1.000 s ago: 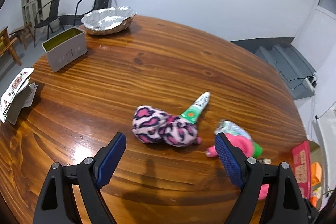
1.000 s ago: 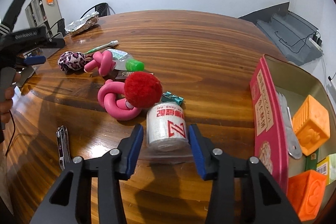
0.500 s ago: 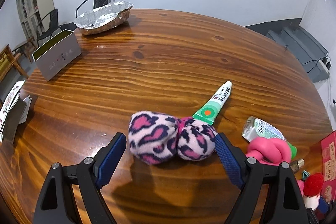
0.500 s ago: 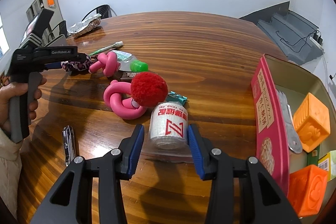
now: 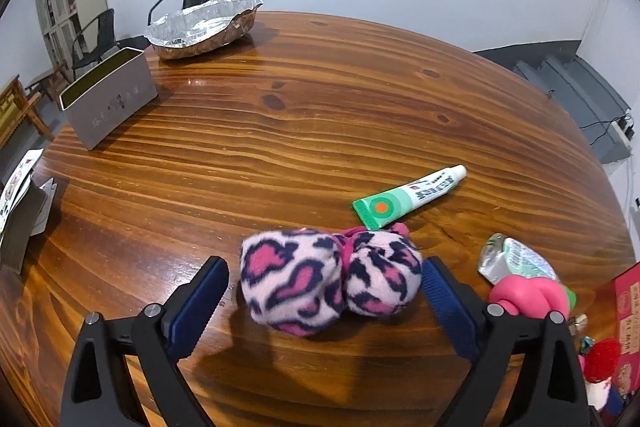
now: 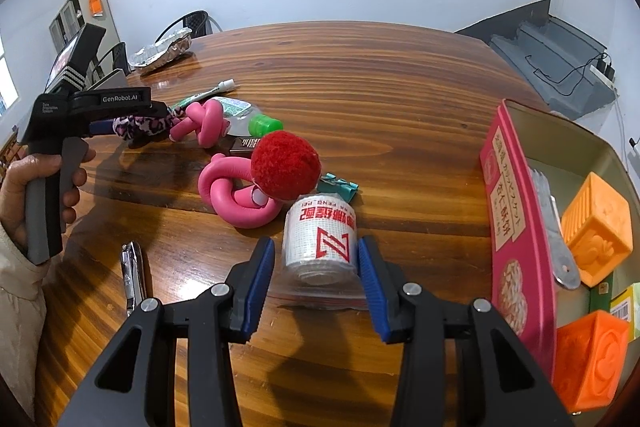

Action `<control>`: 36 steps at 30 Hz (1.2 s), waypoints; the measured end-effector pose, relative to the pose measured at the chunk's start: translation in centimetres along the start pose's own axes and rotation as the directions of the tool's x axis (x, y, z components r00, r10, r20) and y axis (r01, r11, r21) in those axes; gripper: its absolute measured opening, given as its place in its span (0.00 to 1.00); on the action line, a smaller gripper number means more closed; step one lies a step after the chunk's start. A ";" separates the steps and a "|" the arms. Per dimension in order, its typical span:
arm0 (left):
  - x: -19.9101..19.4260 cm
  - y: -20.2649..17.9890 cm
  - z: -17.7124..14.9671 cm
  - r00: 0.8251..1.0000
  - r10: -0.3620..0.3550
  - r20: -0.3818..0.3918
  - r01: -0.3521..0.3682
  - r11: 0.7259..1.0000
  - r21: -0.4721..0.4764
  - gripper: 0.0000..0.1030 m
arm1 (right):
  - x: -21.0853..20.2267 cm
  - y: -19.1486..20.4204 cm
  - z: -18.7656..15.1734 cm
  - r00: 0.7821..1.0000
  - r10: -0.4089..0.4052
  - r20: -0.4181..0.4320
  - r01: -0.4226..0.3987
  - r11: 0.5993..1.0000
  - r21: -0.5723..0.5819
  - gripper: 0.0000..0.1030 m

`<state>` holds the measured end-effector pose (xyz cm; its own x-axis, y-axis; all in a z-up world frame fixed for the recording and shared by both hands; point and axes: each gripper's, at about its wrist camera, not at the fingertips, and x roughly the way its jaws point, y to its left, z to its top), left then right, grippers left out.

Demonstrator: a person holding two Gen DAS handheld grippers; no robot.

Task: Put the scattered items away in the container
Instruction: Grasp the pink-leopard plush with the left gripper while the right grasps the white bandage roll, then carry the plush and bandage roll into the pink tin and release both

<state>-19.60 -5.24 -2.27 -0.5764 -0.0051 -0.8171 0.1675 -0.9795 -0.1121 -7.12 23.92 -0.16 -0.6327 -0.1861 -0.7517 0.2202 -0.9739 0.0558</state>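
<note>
My left tool (image 5: pixel 324 291) brackets the leopard-print plush (image 5: pixel 330 281) on the bench (image 5: pixel 320 99); its jaws are opening, pads clear on both sides. I centre both lobes before closing, avoiding the green tube (image 5: pixel 408 197). My right tool (image 6: pixel 316 267) sits narrow around the bandage roll (image 6: pixel 320 241), left pad not touching. The container (image 6: pixel 516 211) lies at right.

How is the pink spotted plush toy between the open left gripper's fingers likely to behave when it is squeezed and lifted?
The plush toy looks fuzzy and stuffed, so it will probably squash rather than resist. Its two rounded lobes are pinched together at a narrow waist, so one may sag if only the other is gripped. The opening left gripper straddles both lobes, so a grip there would probably catch both.
</note>
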 end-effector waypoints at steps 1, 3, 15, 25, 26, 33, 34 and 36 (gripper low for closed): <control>0.2 0.0 -0.1 1.000 -0.002 -0.007 0.002 1.000 0.002 0.96 | 0.0 0.0 0.0 1.000 0.000 0.000 0.000 1.000 0.000 0.46; 0.5 -0.1 -0.2 1.000 0.003 -0.012 -0.003 1.000 0.004 0.95 | 0.0 0.1 0.0 1.000 -0.001 0.001 0.001 1.000 -0.001 0.46; -0.9 0.5 -0.3 0.999 0.021 0.028 -0.021 1.000 -0.018 0.59 | -0.5 0.6 -0.1 1.000 0.007 0.020 -0.007 1.000 -0.013 0.38; -3.7 -0.1 0.1 0.996 -0.009 0.092 0.011 1.000 -0.026 0.59 | -1.6 0.3 0.0 0.997 0.049 0.052 -0.050 0.998 0.025 0.38; -4.0 -0.2 0.2 0.995 -0.013 0.096 0.015 1.000 -0.023 0.59 | -1.8 0.2 0.1 0.997 0.052 0.059 -0.053 0.998 0.028 0.38; -5.5 -1.5 0.1 0.991 -0.043 0.126 0.042 0.999 0.006 0.59 | -3.8 -0.3 0.5 0.991 0.052 0.122 -0.060 0.996 0.064 0.38; -5.8 -1.7 0.1 0.990 -0.049 0.130 0.049 0.999 0.009 0.59 | -4.2 -0.5 0.5 0.990 0.048 0.133 -0.058 0.996 0.072 0.38; -6.2 -2.1 0.1 0.989 -0.063 0.136 0.061 0.998 0.017 0.59 | -4.9 -0.9 0.6 0.987 0.039 0.154 -0.053 0.995 0.088 0.38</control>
<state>-16.41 -3.17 3.12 -0.6890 0.0290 -0.7241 0.1184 -0.9813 -0.1519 -4.66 25.66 3.81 -0.7308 -0.2416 -0.6384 0.1872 -0.9703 0.1529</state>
